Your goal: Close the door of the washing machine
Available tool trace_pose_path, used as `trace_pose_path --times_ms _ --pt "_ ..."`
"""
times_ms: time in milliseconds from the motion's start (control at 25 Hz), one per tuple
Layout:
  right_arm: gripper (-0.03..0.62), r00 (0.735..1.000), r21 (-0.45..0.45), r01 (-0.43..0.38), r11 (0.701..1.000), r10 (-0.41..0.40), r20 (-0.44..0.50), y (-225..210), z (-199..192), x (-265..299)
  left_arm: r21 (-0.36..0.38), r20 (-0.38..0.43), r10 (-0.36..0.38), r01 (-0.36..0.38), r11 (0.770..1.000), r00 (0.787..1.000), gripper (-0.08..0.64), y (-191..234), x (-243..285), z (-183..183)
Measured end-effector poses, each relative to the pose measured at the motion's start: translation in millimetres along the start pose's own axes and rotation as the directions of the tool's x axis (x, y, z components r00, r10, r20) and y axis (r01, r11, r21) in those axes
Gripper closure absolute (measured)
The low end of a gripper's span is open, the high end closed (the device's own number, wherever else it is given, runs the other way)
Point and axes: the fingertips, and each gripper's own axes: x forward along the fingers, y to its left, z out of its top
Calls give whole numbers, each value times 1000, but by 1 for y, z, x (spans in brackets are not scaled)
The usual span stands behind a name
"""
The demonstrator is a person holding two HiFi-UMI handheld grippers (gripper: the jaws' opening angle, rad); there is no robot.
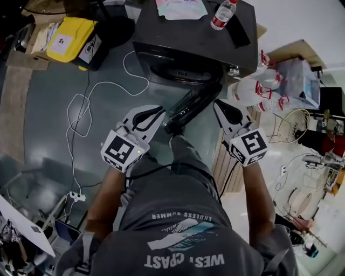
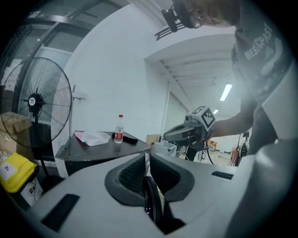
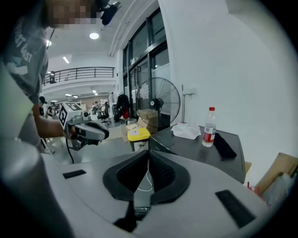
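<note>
1. Left gripper (image 1: pixel 153 114): its jaws are pressed together with nothing between them. It hangs in the air just to the left of the open door (image 1: pixel 191 107) and touches nothing.
2. Right gripper (image 1: pixel 222 108): its jaws are also pressed together and empty. It hangs just to the right of the door, so the door lies between the two tools.
3. Where the door is: it stands swung out from the front of the washing machine (image 1: pixel 183 38), reaching from the drum opening toward the person's legs. Its far end looks like the hinged one. Its near end, beside the left gripper, looks free.
4. How it should handle: the door is probably a stiff ring of plastic around thick glass. It should swing lightly on its hinge without bending. The smooth glass would let a tool tip slide, so the rim is the safer spot.
5. Where to take it: no pinch seems needed. A push with closed jaws on the rim near the free end gives the most leverage. The latch probably wants a firm last press before it catches.
6. Nearby: a water bottle (image 1: pixel 223 14) and a cloth (image 1: pixel 180 8) sit on the machine's lid, so a hard slam may shake them. A white cable (image 1: pixel 81 108) loops on the floor, well clear of the door.
</note>
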Motion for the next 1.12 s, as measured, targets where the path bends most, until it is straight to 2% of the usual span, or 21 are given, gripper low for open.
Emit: trace_pose_path --times_ms 160,320,480,600,680,840,960,1120 --pt "550 991 -70 -101 992 94 -94 -2 -30 24 -30 -52 -31 30 999 998 518 -7 29 -36" --pt "540 968 -125 -189 974 163 -191 -4 -60 41 -49 -109 -46 40 998 993 515 -15 55 -72" --pt "513 932 -166 -281 945 227 -283 -3 -89 60 -78 -161 -54 42 996 985 481 -18 78 -108" --pt "481 895 -210 -353 912 265 -359 -4 -117 72 -99 -198 -57 38 994 979 450 -20 93 -135" --pt "458 864 -244 -408 880 286 -415 -4 -137 78 -112 -221 -59 35 993 973 437 -22 103 -153" --pt "401 789 -302 -529 793 328 -520 -1 -178 88 -111 -286 -54 22 994 957 400 -22 121 -190" --pt "382 731 -338 -605 721 334 -594 -1 -207 92 -109 -336 -62 27 994 940 367 -25 133 -214" --pt "380 671 -394 -681 617 310 -674 -2 -238 95 -107 -371 -76 39 994 926 328 -31 150 -239"
